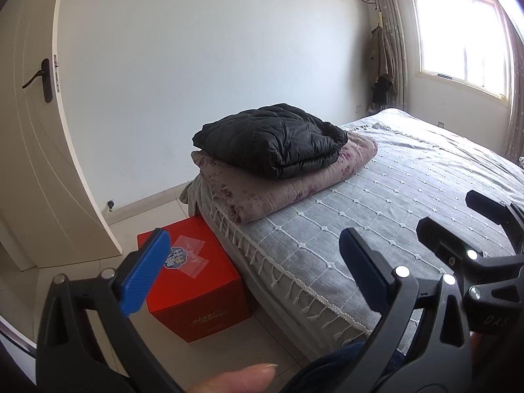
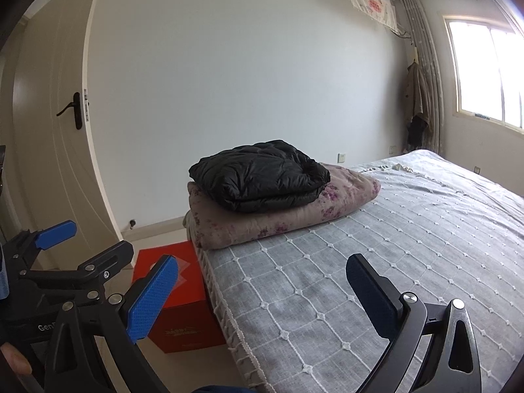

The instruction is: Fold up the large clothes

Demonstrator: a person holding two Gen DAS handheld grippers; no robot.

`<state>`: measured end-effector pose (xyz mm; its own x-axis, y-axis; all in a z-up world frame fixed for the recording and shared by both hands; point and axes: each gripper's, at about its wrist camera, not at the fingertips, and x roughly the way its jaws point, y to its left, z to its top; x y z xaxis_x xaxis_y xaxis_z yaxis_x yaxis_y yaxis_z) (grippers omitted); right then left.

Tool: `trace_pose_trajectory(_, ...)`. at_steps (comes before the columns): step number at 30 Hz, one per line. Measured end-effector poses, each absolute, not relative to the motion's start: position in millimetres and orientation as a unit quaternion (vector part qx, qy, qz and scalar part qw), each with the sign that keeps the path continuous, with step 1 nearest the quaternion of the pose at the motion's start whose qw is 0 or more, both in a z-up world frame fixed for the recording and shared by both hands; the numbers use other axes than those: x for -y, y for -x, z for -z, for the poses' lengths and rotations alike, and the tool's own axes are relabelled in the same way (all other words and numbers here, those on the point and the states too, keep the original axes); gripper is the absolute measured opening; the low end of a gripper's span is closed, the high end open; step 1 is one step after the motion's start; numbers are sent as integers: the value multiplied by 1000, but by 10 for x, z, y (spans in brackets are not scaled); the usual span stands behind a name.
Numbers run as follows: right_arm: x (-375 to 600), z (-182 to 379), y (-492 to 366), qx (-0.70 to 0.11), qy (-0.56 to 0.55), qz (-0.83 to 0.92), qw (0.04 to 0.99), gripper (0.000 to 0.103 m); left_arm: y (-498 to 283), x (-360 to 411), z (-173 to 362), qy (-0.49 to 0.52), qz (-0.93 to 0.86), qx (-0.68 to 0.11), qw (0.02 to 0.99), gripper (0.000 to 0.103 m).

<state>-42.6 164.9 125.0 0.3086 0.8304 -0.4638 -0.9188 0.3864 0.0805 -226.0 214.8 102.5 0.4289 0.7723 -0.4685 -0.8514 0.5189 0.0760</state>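
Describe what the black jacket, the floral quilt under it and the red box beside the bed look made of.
Black jacket: probably padded nylon-type shell, given the slight sheen and puffy stitched channels. Floral quilt: soft matte woven fabric, likely cotton, printed purple. Red box: smooth printed cardboard with crisp edges.

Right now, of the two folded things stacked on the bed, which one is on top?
The black puffer jacket; it lies on the pink floral quilt, which rests directly on the bed.

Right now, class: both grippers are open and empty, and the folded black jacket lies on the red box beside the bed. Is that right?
Not quite. The black jacket lies on the folded floral quilt on the bed, not on the red box, as the right wrist view shows. The left gripper and right gripper are indeed open and empty.
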Motion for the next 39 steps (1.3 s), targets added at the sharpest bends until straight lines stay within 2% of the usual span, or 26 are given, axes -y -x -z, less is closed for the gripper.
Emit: trace_pose_trajectory(39, -1656, -1262, 404, -222, 97, -546, 802, 103, 2234, -2115, -1029, 86, -485, -228, 840, 102)
